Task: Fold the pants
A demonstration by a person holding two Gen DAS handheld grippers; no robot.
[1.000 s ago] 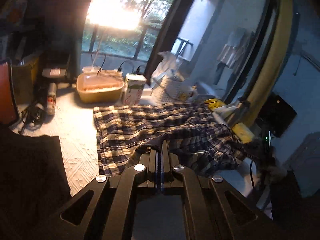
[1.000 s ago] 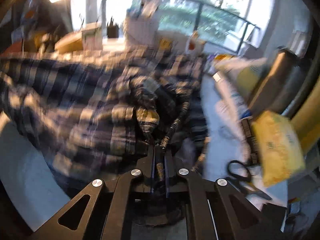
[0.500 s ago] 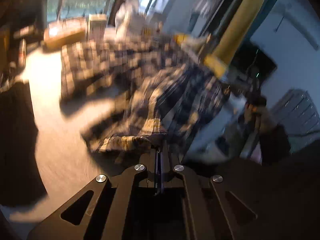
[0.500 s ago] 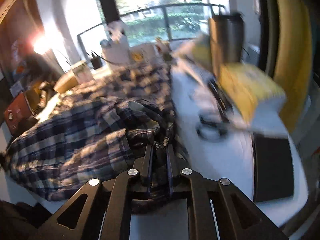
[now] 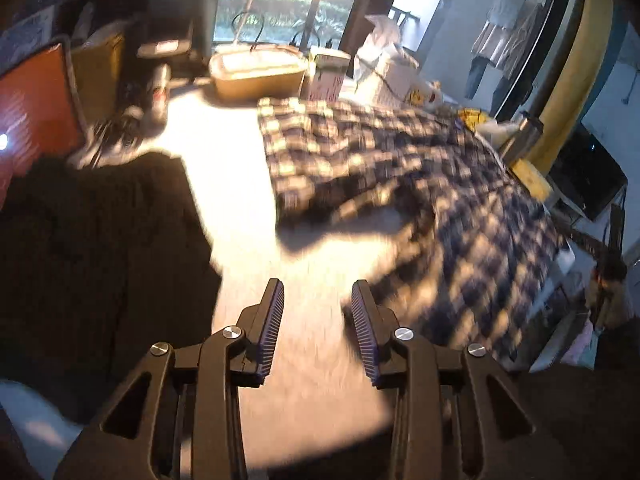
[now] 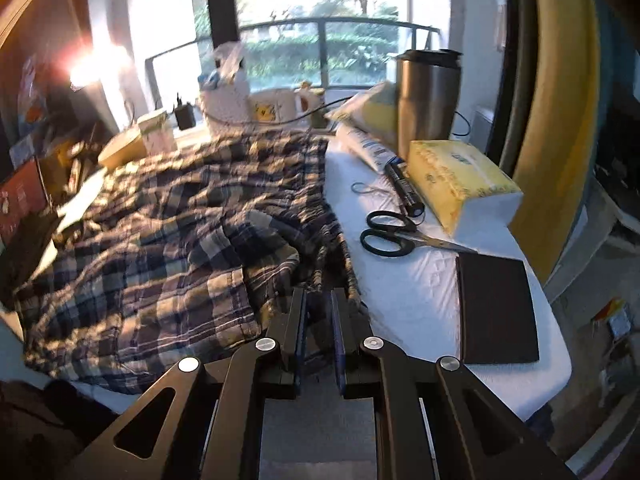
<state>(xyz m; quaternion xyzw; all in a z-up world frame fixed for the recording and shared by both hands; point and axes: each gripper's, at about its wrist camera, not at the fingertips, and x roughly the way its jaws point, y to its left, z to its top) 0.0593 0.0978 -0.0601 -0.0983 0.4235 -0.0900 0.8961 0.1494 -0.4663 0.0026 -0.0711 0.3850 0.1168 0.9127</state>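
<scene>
Pants [image 6: 168, 248] lie rumpled across white table [image 6: 416, 300]. Left gripper [image 5: 318, 312] wide, empty, above bare table. Right gripper [image 6: 319, 312] narrow, waist cord between jaws; grip uncertain. Advice: flatten fabric before folding, avoid scissors [image 6: 396, 236].

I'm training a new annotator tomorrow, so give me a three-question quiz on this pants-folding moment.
1. True or false: the left tongs are open and hold nothing.
2. Which tool lies beside the yellow tissue pack? A scissors; B spoon; C stapler.
3. Fill in: the right tongs clamp the plaid ____.
Key: 1 true; 2 A; 3 pants.
</scene>
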